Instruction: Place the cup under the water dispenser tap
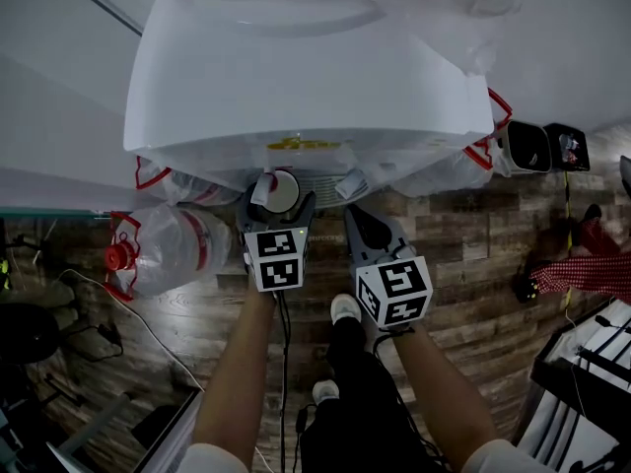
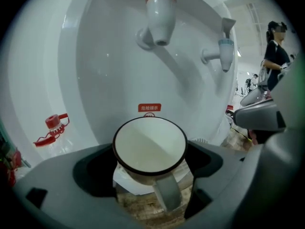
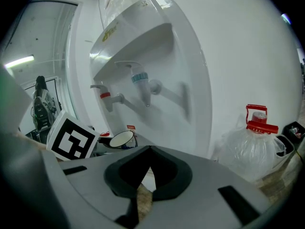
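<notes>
Left gripper point(image 2: 150, 171): jaws wide apart, flanking the cup point(image 2: 149, 149) without pressing it; cup apparently at the drip tray's point(image 1: 323, 181) left edge. Right gripper point(image 3: 148, 163): jaws together, empty. Only the gripper views show the red tap point(image 2: 160, 13) above the cup.

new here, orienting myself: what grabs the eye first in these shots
A dark-rimmed white cup sits below the red tap of a big white dispenser, inside the open left hand-held gripper. A clear jug lies on the floor left of it.
</notes>
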Demonstrator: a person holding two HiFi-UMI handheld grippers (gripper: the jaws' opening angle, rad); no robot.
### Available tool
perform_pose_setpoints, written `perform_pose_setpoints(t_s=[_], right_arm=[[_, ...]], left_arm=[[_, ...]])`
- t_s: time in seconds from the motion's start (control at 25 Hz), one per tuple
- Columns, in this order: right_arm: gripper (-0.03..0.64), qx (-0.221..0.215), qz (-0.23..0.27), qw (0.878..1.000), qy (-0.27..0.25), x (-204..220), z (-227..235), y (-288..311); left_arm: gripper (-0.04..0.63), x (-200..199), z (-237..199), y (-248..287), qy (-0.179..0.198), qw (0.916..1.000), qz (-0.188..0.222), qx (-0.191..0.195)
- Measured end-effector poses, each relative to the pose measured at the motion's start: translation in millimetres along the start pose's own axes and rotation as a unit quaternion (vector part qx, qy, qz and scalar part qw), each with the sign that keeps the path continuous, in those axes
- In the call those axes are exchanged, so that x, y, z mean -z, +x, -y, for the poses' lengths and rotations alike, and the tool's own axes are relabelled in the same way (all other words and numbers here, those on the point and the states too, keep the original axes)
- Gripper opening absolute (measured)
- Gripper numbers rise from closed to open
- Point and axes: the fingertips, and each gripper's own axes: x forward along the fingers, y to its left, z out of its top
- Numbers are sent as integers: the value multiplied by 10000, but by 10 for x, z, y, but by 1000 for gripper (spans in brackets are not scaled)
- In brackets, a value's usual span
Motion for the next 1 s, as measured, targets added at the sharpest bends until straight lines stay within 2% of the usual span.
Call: perform_pose_setpoints(t_s=[0.24,0.44,0.72,1.0], right_arm=[[20,44,50,10000,9,-111,-23,-97],[20,80,141,9998,-81,-287,-186,-385],[20,170,269,9994,-117,-526,-602,-1190],[21,400,245,9989,-75,-593,-1021,-2386]], left_arm=[[474,-80,6,-171,-45,10000,45,-24],[474,-141,27,-578,-65,9999,74,-32],[474,-255,143,-1612,-18,9999,116,91],[471,-331,385,-2943,32,9992,339,203]])
